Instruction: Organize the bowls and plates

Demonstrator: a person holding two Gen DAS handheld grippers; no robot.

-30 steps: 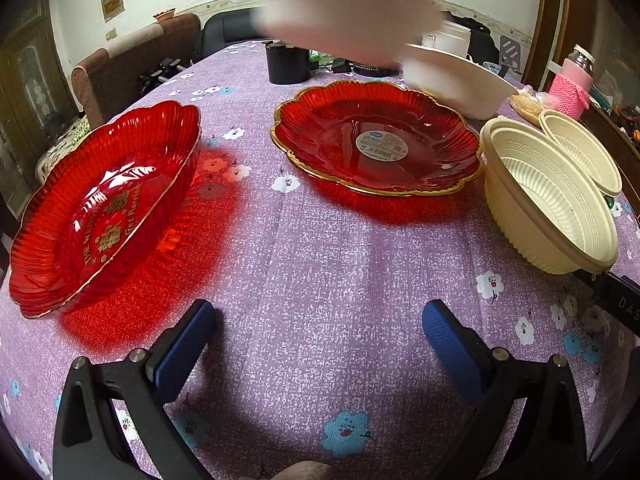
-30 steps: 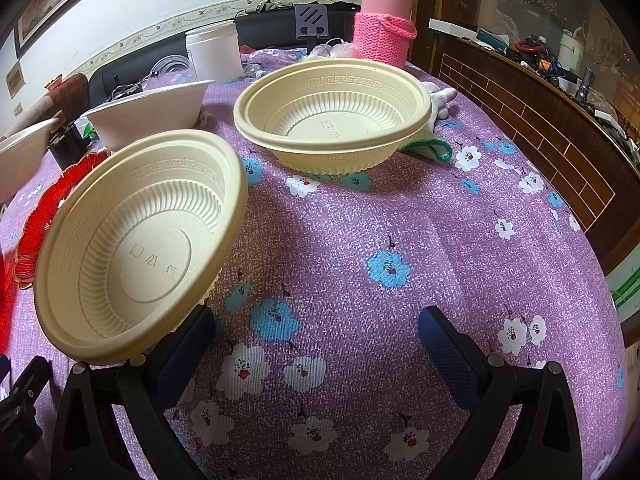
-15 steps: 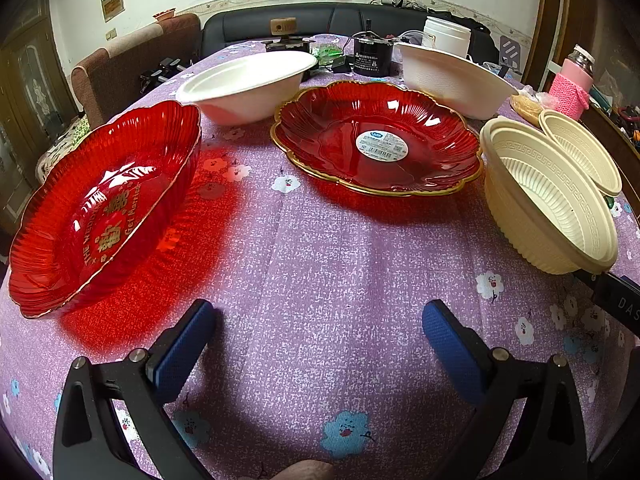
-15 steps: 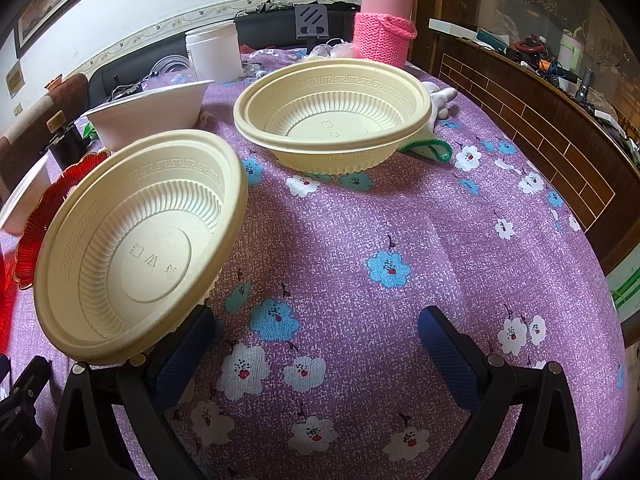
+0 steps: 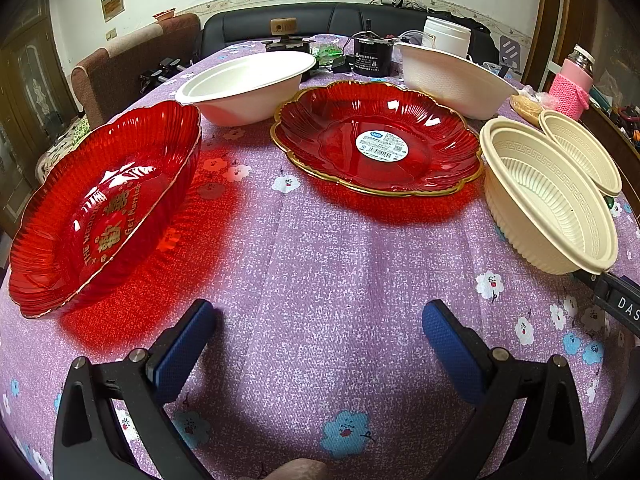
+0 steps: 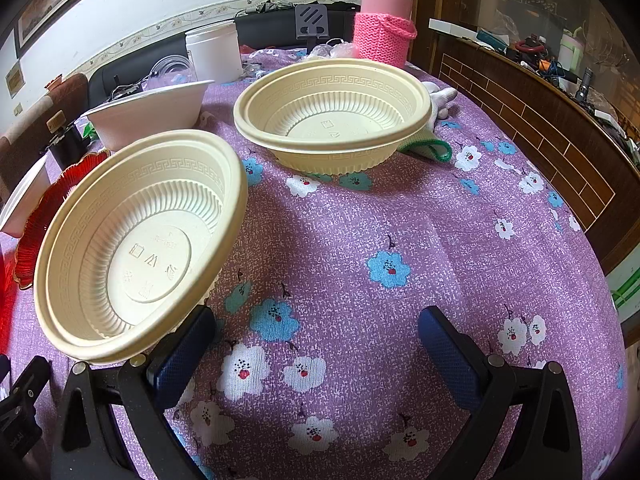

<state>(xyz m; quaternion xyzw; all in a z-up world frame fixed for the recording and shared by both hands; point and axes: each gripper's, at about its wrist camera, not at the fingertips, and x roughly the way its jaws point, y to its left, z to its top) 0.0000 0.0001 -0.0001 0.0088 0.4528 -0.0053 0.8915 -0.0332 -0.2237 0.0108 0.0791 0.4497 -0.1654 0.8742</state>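
Observation:
In the left wrist view a red plate with gold lettering point(image 5: 108, 204) lies at the left and a red gold-rimmed plate with a sticker point(image 5: 376, 140) in the middle. Two white bowls point(image 5: 248, 84) point(image 5: 452, 76) stand behind them. Two cream bowls point(image 5: 548, 196) point(image 5: 580, 152) sit at the right. My left gripper point(image 5: 316, 332) is open and empty above bare cloth. In the right wrist view the near cream bowl point(image 6: 136, 240) is tilted beside my left fingertip; the far cream bowl point(image 6: 332, 112) stands level. My right gripper point(image 6: 316, 336) is open and empty.
A pink knitted flask point(image 6: 384, 28), a white jar point(image 6: 214, 56) and a black can point(image 5: 374, 58) stand at the table's back. A wooden sideboard point(image 6: 540, 112) runs along the right. A green-edged cloth point(image 6: 428, 148) lies under the far cream bowl.
A hand set a white bowl down behind the left red plate and then left the view. Both grippers have stayed still.

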